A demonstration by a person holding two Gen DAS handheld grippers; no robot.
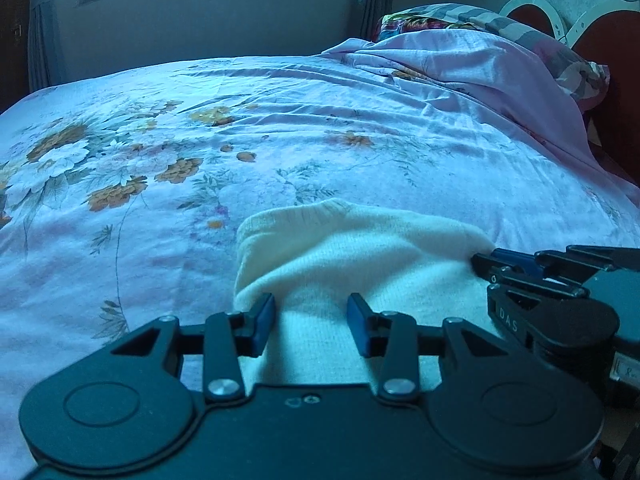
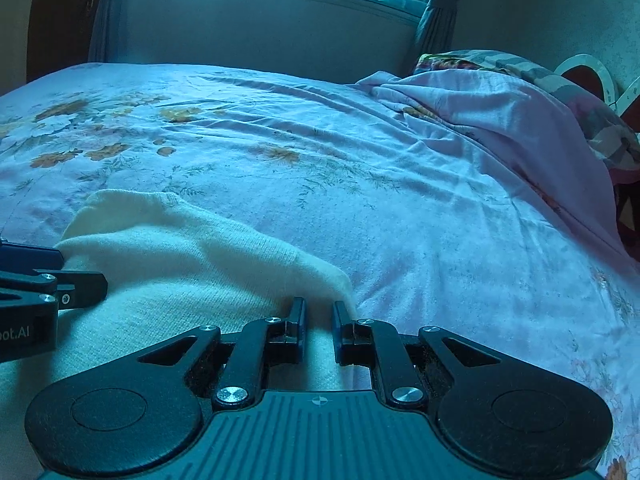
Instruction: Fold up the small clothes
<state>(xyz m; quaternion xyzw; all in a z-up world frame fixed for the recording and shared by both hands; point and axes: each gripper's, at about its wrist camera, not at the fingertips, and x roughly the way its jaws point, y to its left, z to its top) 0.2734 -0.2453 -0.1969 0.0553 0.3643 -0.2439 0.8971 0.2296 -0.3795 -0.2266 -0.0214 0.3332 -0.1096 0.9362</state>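
Left gripper (image 1: 311, 322) jaws parted over sweater (image 1: 360, 248) lower centre; right gripper (image 2: 319, 330) jaws narrow, grip apparently unmade. Uneven pinches may skew fold on bed (image 1: 280, 120).

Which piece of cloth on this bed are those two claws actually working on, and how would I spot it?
Start at the big floral bedsheet. At its near edge lies the cream knitted garment, with the left gripper and right gripper over it. It alone is plain, ribbed and unpatterned.
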